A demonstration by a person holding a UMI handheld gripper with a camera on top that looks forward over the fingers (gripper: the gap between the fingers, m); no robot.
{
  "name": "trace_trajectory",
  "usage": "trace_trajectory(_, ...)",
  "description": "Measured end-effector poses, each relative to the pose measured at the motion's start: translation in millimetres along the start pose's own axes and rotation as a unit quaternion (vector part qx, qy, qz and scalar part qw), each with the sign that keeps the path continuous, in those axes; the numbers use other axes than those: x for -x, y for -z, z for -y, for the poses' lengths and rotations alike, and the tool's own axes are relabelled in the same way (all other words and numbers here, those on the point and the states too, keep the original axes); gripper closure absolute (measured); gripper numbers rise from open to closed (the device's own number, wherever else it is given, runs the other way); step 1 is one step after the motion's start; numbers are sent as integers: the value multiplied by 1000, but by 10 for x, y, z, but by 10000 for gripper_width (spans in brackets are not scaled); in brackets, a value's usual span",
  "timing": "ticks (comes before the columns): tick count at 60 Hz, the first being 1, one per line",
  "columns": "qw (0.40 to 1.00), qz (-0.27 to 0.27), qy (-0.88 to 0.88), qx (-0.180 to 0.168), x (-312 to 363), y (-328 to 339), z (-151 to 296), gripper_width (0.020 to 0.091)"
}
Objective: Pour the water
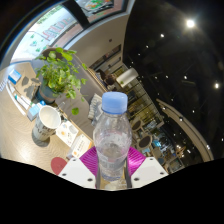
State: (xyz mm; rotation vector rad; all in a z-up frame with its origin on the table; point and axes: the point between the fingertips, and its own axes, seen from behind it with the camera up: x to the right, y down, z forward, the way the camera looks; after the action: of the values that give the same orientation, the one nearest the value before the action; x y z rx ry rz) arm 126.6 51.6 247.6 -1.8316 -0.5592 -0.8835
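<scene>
A clear plastic water bottle (112, 138) with a light blue cap (114, 102) stands between my fingers. My gripper (112, 166) is shut on its lower body, with the magenta pads (88, 160) pressed against both sides. The whole room looks tilted, so the bottle is held off the table and leaning. A white cup (48, 119) sits on the light table (20, 130), beyond and to the left of the bottle. The bottle's base is hidden between the fingers.
A green potted plant (60, 72) stands on the table just behind the cup. A small red round object (58, 163) lies near my left finger. Shelves and furniture fill the room beyond the bottle, under a dark ceiling with lamps (190, 22).
</scene>
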Motion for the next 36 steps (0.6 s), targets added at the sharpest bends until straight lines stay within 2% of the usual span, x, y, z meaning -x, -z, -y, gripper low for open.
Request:
trace_trajectory(11,976,-42,213,-5,113,-621,277,757)
trace_trajectory(21,919,-81,385,-12,320,-885,442,760)
trace_trajectory(36,859,-67,507,-24,714,-998,384,759)
